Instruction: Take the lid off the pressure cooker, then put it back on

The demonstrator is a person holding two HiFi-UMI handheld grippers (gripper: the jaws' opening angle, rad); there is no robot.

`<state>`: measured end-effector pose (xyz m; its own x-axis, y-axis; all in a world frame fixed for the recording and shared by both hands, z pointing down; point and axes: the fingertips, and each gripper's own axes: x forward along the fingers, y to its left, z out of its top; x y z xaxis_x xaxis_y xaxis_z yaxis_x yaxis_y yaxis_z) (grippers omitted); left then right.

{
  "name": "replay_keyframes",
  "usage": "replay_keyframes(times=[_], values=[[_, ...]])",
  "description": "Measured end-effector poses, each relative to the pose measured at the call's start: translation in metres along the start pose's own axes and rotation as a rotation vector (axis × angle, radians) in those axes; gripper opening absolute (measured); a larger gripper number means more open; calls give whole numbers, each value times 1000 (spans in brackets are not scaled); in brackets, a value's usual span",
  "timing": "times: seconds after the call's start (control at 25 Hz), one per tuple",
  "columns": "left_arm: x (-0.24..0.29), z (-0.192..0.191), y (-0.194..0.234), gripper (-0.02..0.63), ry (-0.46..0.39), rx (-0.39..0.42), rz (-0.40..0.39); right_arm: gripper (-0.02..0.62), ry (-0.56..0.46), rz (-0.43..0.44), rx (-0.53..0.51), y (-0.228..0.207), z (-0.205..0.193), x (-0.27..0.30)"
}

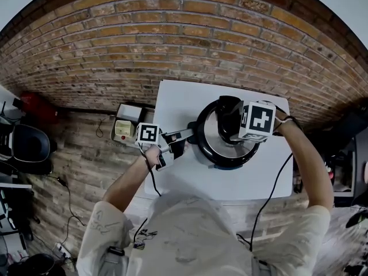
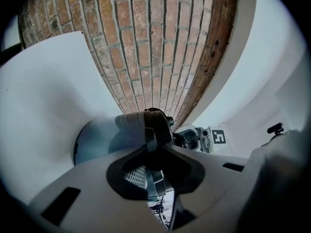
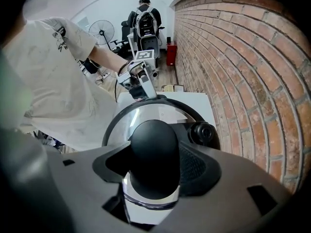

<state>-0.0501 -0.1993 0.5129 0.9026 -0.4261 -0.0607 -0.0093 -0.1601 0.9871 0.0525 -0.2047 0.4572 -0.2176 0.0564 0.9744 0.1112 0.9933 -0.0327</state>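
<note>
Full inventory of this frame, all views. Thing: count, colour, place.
table: 1, white, beside the brick wall
brick wall: 1, red-brown, behind the table
pressure cooker: 1, black, on the table
lid: 1, steel, on the cooker
lid knob: 1, black, lid centre
side handle: 1, black and grey, cooker side facing the left gripper
boxy device: 1, cream, floor left of the table
red object: 1, floor by the wall
chair: 1, black, far left
standing fan: 1, dark, room's far end
other person: 1, dark clothes, backpack, far end
left gripper: 1, grey, jaws around the side handle, contact unclear
right gripper: 1, grey, shut on the lid knob
T-shirt: 1, white, worn by the gripper holder
</note>
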Motion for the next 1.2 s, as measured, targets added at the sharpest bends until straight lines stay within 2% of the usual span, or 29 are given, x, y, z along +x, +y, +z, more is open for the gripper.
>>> replay_keyframes(times=[0.2, 0.4, 0.68, 0.84, 1.0, 1.2], values=[[0, 0, 1, 75, -17, 3, 13, 298, 22, 17, 35, 0, -2, 0], [1, 0, -4, 72, -49, -25, -24, 299, 16, 6, 98, -1, -1, 1], [0, 0, -2, 71, -53, -28, -7, 302, 51, 4, 144, -1, -3, 1], [2, 0, -7, 69, -72, -55, -35, 298, 6, -10, 274, -6, -4, 0], [-1, -1, -2, 69, -72, -51, -12, 301, 36, -43, 383, -10, -4, -2], [-1, 0, -3, 67, -98, -71, -17, 302, 26, -74, 621, -15, -7, -3]])
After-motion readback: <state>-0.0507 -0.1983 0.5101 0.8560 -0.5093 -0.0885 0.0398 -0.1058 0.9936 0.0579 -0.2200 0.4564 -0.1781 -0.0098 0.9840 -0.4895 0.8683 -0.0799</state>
